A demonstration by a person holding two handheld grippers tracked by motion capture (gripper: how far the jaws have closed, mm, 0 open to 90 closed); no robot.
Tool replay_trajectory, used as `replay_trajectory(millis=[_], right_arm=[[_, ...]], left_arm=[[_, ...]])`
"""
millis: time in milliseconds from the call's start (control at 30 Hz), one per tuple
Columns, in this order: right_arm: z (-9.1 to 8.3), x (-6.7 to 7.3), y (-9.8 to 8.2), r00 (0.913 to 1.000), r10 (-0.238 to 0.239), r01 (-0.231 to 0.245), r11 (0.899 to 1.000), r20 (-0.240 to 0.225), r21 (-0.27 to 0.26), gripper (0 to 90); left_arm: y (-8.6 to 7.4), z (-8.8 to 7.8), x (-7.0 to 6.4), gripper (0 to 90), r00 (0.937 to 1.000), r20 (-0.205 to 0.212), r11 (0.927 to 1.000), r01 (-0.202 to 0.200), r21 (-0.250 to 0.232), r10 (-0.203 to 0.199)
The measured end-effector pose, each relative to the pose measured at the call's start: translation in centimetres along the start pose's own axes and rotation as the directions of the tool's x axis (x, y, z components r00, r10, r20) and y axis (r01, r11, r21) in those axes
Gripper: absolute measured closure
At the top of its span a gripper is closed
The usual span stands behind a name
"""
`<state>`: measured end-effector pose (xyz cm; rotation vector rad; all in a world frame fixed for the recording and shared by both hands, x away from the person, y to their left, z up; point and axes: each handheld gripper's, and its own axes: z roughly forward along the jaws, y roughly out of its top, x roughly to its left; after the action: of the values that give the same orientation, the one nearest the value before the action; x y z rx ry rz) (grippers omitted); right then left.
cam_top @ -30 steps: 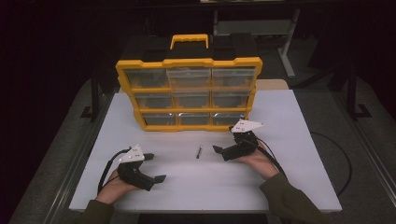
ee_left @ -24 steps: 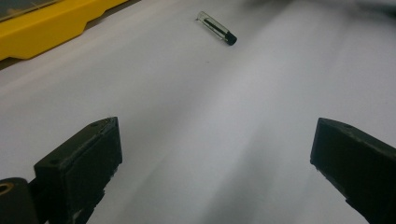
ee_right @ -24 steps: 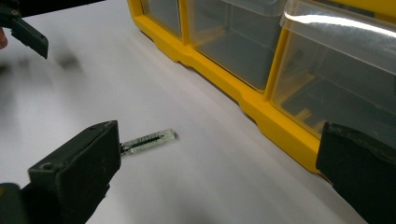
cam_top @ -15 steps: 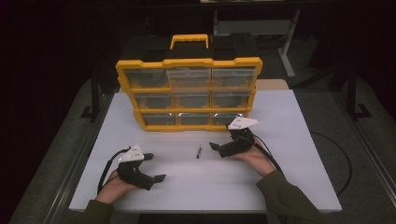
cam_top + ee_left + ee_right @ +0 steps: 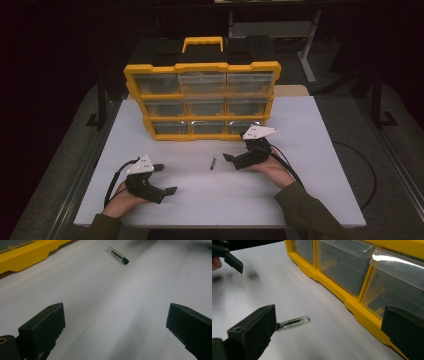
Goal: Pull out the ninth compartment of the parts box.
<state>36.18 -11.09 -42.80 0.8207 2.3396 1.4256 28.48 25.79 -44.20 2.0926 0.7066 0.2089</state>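
The person's forearms come in from the bottom of the high view, both in dark sleeves. The left hand (image 5: 120,201) holds the left gripper (image 5: 167,179) low and close in, jaws spread wide apart and pointing right. The right hand (image 5: 274,169) holds the right gripper (image 5: 231,161) farther forward, jaws likewise wide apart, pointing left.

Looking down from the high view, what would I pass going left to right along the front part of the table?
Left hand-held gripper → small clear vial with a dark cap lying on the white table → right hand-held gripper, with a cable trailing off to the right.
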Motion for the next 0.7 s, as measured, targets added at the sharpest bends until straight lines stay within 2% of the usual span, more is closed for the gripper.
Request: replay_trajectory(millis=[333, 700], right_arm=[[0.1, 0.6, -0.1, 0.997, -0.067, 0.067, 0.998, 0.039, 0.006, 0.0], [0.3, 1.1, -0.2, 0.9877, -0.137, 0.136, 0.991, 0.076, 0.014, 0.0]], left_arm=[[-0.1, 0.0, 0.1, 1.7, 1.0, -0.009, 1.0, -0.001, -0.004, 0.001], [0.0, -0.1, 0.0, 1.7, 0.9999, -0.011, 1.0, -0.003, -0.006, 0.003]])
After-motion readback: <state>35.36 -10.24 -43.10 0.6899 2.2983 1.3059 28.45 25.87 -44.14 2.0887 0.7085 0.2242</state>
